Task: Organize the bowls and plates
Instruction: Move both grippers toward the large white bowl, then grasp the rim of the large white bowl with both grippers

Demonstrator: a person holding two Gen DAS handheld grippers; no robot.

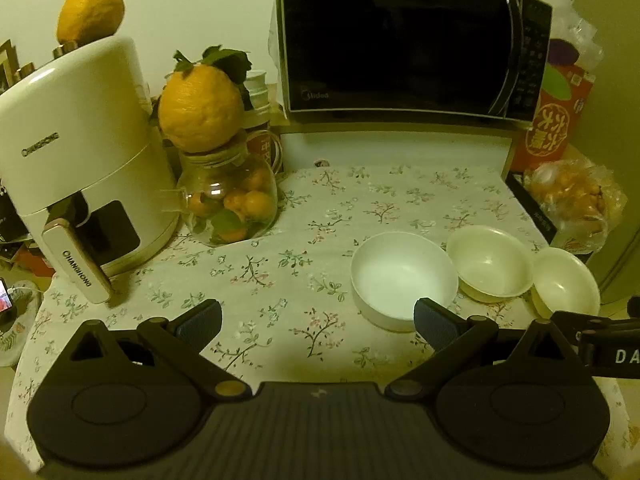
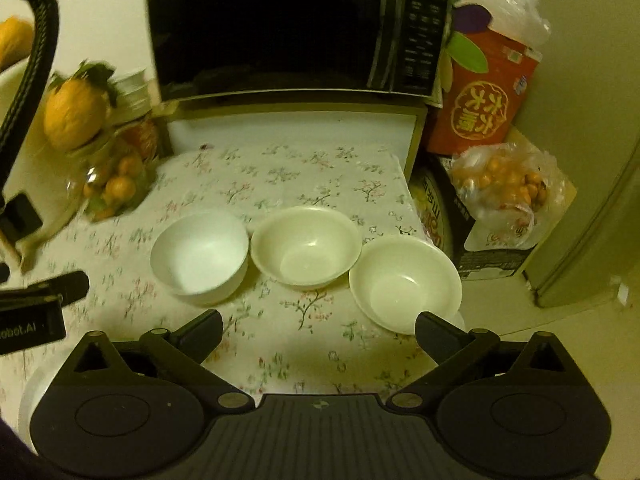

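Observation:
Three empty bowls stand in a row on the flowered tablecloth [image 1: 280,280]. The leftmost is a white bowl [image 1: 402,276] [image 2: 200,256]. Beside it sits a cream bowl [image 1: 490,262] [image 2: 306,246]. A second cream bowl [image 1: 566,280] [image 2: 404,280] stands at the table's right edge. My left gripper [image 1: 318,322] hovers open over the cloth; its right finger overlaps the white bowl's near rim in the view. My right gripper [image 2: 320,330] is open too, its right finger in front of the right cream bowl. Nothing lies between either pair of fingers.
A black microwave [image 1: 400,40] stands at the back. At the left are a white air fryer [image 1: 76,152] and a glass jar of oranges [image 1: 230,204] topped by a large citrus fruit [image 1: 200,110]. A red box [image 2: 480,100] and a bag of fruit [image 2: 504,188] crowd the right.

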